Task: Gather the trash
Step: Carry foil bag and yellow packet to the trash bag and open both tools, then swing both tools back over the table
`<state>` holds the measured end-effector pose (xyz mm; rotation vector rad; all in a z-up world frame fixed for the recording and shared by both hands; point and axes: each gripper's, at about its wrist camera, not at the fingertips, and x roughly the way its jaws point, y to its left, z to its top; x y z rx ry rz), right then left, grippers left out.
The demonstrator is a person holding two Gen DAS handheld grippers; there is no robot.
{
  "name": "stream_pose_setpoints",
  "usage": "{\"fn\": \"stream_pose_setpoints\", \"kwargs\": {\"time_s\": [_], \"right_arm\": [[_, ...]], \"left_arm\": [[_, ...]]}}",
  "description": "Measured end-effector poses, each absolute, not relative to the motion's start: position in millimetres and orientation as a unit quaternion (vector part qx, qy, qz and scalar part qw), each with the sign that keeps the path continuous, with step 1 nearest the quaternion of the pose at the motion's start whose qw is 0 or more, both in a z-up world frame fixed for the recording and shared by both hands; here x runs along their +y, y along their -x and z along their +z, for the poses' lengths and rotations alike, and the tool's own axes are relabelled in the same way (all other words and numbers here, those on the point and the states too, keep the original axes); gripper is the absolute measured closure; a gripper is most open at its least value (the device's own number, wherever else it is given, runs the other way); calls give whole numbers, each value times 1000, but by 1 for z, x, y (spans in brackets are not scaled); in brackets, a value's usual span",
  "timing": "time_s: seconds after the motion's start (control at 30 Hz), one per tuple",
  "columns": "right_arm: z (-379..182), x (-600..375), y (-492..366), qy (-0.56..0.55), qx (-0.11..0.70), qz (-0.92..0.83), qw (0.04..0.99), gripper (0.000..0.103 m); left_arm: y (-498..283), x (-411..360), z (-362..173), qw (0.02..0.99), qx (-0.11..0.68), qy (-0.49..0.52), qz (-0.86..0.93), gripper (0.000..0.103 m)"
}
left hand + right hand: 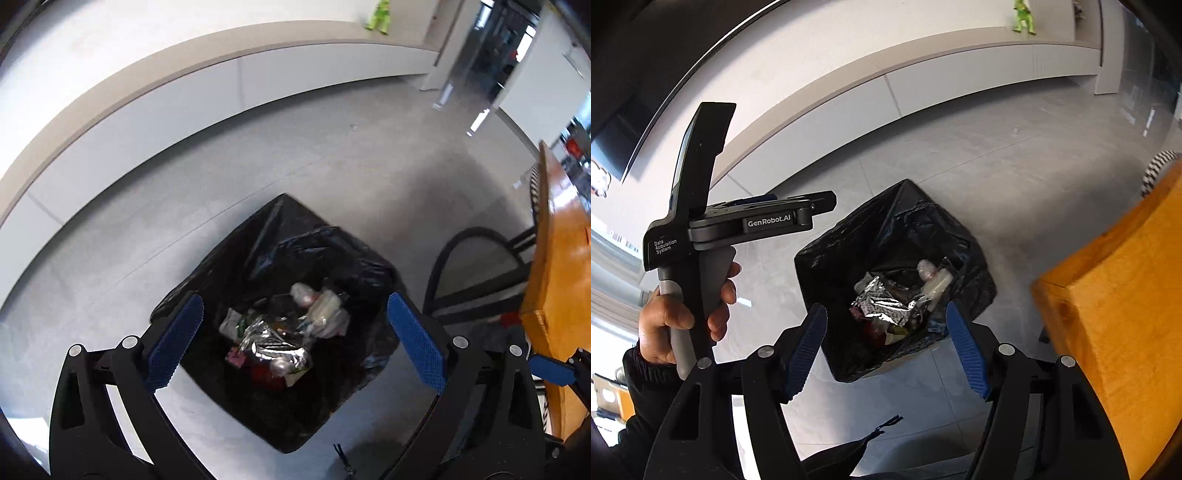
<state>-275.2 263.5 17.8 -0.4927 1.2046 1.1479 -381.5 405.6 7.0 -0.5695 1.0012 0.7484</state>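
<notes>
A bin lined with a black bag (280, 229) (897, 214) stands on the grey floor. Inside lie a crumpled foil wrapper (273, 343) (882, 302), clear plastic packaging (325, 310) (934, 280) and other scraps. My left gripper (293, 314) hangs over the bin's mouth, jaws wide open, nothing between the blue pads. My right gripper (884, 314) is also above the bin, open and empty. In the right wrist view a hand (665, 317) holds the left gripper's housing (764, 221) to the left of the bin. One blue finger (550, 369) of the right gripper shows at the left wrist view's right edge.
An orange wooden table (554, 277) (1115, 314) edge stands close on the right of the bin. A black chair frame (476, 266) sits under it. A long low white cabinet (147, 147) runs along the far wall, with a green toy figure (378, 16) on top.
</notes>
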Motion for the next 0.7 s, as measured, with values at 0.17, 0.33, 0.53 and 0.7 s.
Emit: {"fn": "stream_pose_setpoints", "kwargs": {"time_s": [0.17,0.33,0.53,0.7], "right_arm": [[43,214,239,195,515,473,687,35],[62,152,194,168,512,417,732,35],[78,77,148,130,512,353,772,35],[87,19,119,99,511,309,796,35]], "left_arm": [[333,380,32,805,459,228,299,6],[268,335,51,832,464,190,237,6],[195,274,66,853,472,147,169,6],[136,218,68,859,485,126,106,6]]}}
